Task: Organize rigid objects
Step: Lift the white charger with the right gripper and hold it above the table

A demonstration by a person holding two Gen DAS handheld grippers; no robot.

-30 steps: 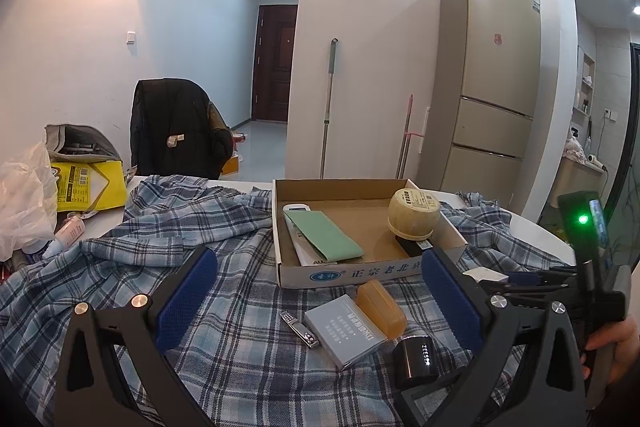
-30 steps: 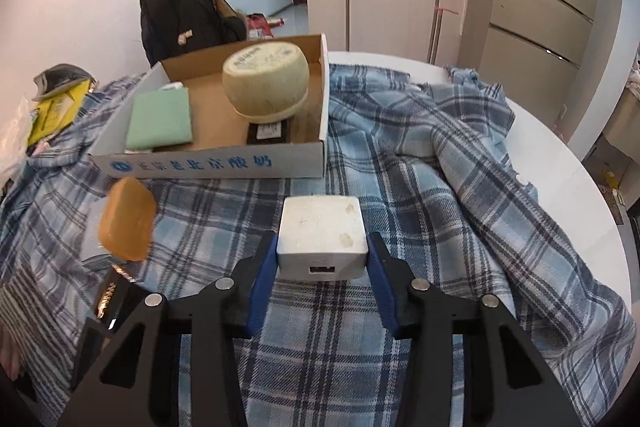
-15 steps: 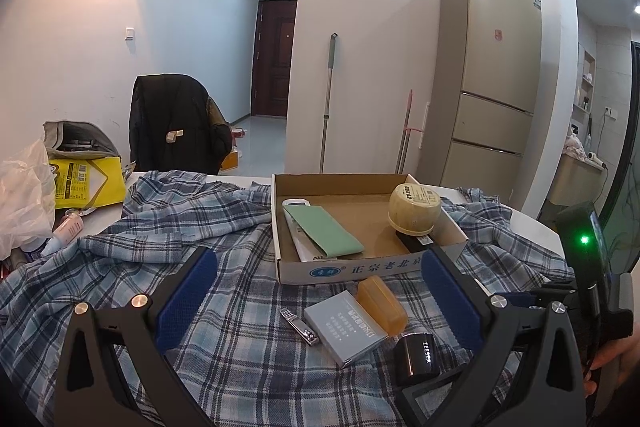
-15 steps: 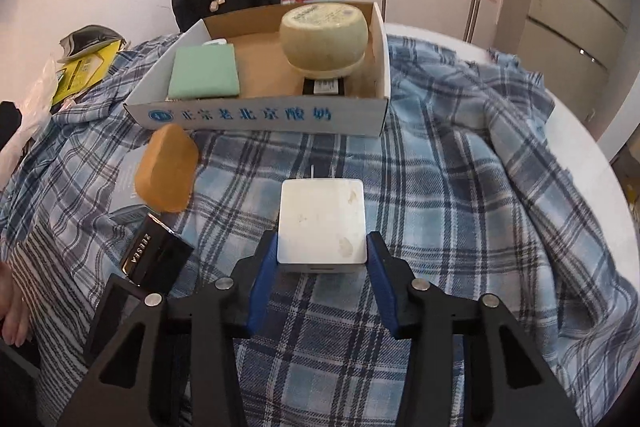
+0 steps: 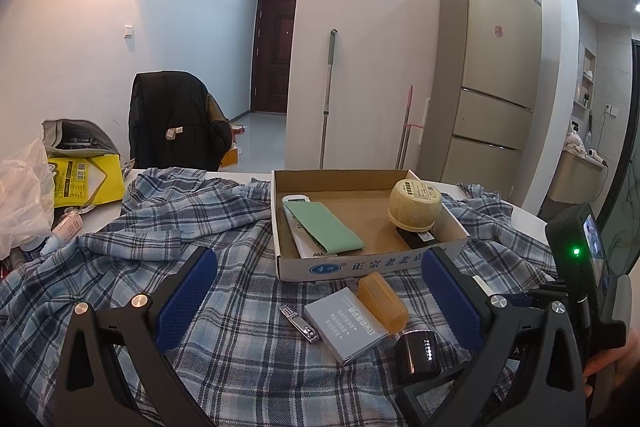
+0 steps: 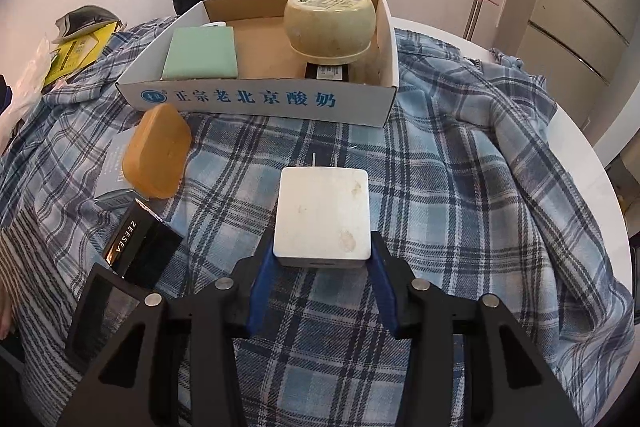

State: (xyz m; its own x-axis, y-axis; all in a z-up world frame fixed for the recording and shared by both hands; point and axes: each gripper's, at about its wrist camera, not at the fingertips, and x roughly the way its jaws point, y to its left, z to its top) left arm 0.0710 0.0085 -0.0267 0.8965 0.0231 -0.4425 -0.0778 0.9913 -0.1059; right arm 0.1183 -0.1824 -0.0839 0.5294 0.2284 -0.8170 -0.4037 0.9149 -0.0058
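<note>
While the white charger (image 6: 322, 215) sits between the blue pads (prongs toward the cardboard box (image 6: 256, 99)), the right gripper (image 6: 320, 267) pinches its sides; the left gripper (image 5: 316, 291) gapes wide, empty.

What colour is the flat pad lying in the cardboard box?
Pale green pad, plain and unpatterned; the right wrist view shows it best.

Soft woven plaid cloth (image 6: 460, 163) is covering my counter (image 6: 576, 155), whose bare white edge is looking smooth. The cardboard tray (image 6: 256, 99) is showing matt brown paper inside. The white charger (image 6: 322, 213) is looking like scuffed matt plastic, the black box (image 6: 140, 247) glossy, the nail clipper (image 5: 300, 323) shiny metal.
</note>
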